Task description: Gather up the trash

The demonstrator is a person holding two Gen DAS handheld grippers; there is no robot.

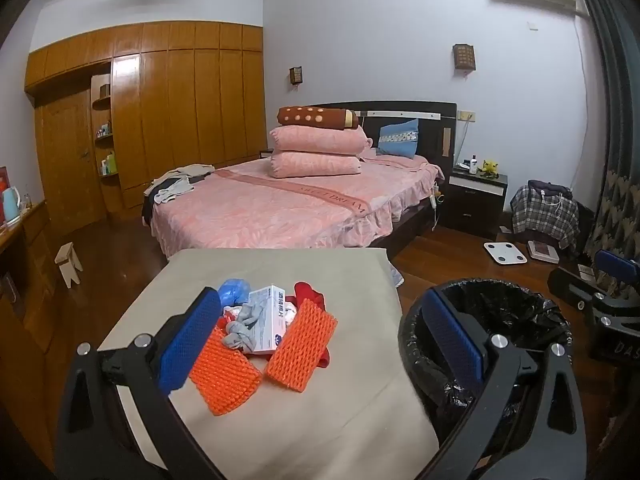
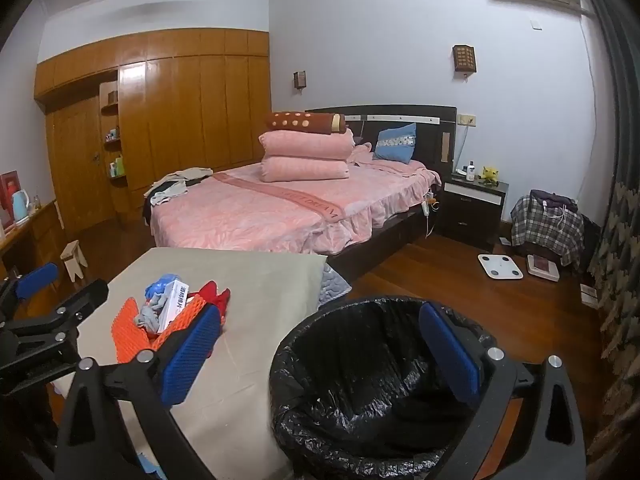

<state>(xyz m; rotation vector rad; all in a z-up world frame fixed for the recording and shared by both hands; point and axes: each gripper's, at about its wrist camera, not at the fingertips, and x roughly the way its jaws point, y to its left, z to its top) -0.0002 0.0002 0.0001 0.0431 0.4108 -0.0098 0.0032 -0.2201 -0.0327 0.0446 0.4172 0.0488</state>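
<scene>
Both claws wide open and holding nothing over a small pile of trash and a lined bin.

In the left wrist view the left claw point(image 1: 320, 344) gapes at lower centre; the trash pile point(image 1: 264, 328) lies on the beige-covered counter point(image 1: 320, 420) between its fingers, untouched: two orange foam nets, a white box, a grey rag, blue and red scraps. The bin point(image 1: 500, 320), lined in black plastic, stands at lower right. In the right wrist view the right claw point(image 2: 320, 352) gapes at lower centre before the bin point(image 2: 360, 380), the pile point(image 2: 168, 312) at lower left.
</scene>
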